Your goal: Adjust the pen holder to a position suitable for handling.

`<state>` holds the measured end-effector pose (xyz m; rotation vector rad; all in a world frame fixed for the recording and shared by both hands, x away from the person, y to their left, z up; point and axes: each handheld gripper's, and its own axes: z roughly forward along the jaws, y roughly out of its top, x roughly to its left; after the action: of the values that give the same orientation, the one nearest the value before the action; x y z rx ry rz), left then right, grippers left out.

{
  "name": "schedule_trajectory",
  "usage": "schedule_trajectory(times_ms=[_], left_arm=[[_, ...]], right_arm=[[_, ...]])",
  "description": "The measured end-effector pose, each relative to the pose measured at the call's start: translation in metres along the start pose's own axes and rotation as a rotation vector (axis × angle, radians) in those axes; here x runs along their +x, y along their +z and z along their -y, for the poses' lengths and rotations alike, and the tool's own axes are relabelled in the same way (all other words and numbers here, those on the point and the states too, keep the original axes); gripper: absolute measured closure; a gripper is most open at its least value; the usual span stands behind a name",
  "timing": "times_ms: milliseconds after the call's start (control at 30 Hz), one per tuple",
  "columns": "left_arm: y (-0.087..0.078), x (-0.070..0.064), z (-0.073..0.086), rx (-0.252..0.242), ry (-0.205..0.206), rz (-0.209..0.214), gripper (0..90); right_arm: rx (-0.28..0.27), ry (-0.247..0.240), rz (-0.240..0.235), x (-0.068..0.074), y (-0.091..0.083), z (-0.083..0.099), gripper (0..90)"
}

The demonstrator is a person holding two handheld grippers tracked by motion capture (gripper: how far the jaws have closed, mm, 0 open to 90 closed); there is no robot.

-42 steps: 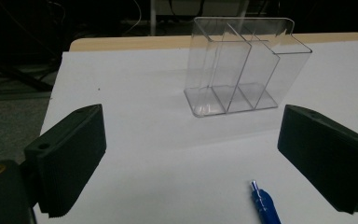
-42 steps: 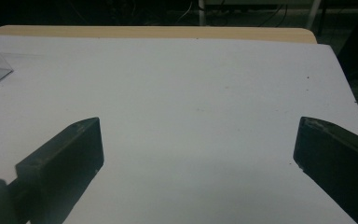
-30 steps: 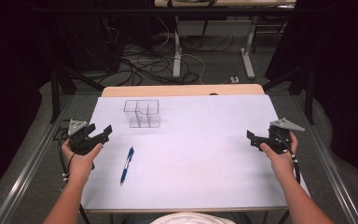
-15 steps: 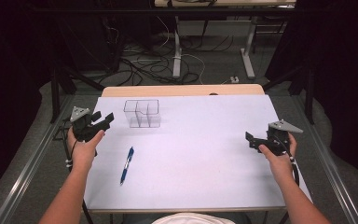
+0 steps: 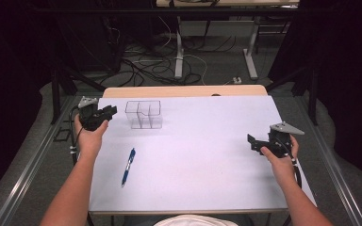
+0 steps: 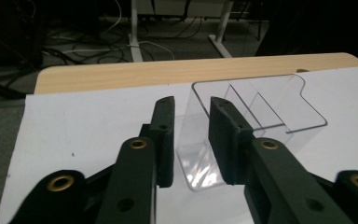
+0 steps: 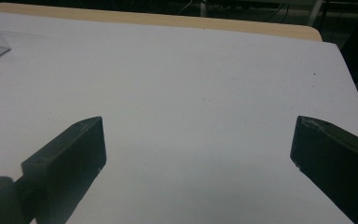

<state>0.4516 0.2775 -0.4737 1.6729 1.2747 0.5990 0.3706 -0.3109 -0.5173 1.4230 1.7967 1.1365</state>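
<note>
left hand-held gripper lines up on the clear organizer

nearest, the blue pen [image 5: 128, 166] lies in front of the clear organizer [image 5: 143, 114]. the left hand-held gripper [image 6: 191, 140], jaws parted narrowly, faces its near wall; closing in looks next. right hand-held gripper [image 7: 198, 149] hangs wide apart, far right.

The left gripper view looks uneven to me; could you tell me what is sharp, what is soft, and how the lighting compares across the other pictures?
Left gripper view: fingers soft, clear organizer sharper, glare on its near wall. Right gripper view: dim, fingers blurred. High view: table evenly lit, surroundings dark.
</note>
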Motion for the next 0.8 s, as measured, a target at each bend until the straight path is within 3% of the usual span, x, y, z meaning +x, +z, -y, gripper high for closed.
schedule_trajectory(times_ms=[167, 267, 400, 567, 800], left_arm=[[0.013, -0.001, -0.006, 0.029, 0.047, -0.011, 84.3], [0.020, -0.001, -0.008, 0.017, 0.043, -0.008, 89.8], [0.034, 0.000, -0.012, 0.059, 0.048, -0.026, 90.0], [0.044, 0.001, -0.012, 0.059, 0.023, -0.022, 90.0], [0.065, 0.005, -0.002, 0.101, -0.002, -0.012, 90.0]], right_arm=[[0.006, -0.011, -0.003, 0.001, 0.002, 0.001, 3.1], [0.012, -0.014, -0.006, 0.002, 0.003, 0.001, 3.1], [0.015, -0.014, -0.006, 0.004, 0.003, 0.002, 3.1], [0.015, -0.015, -0.015, 0.005, 0.003, 0.002, 3.1], [0.024, -0.011, -0.016, 0.005, 0.005, 0.003, 3.3]])
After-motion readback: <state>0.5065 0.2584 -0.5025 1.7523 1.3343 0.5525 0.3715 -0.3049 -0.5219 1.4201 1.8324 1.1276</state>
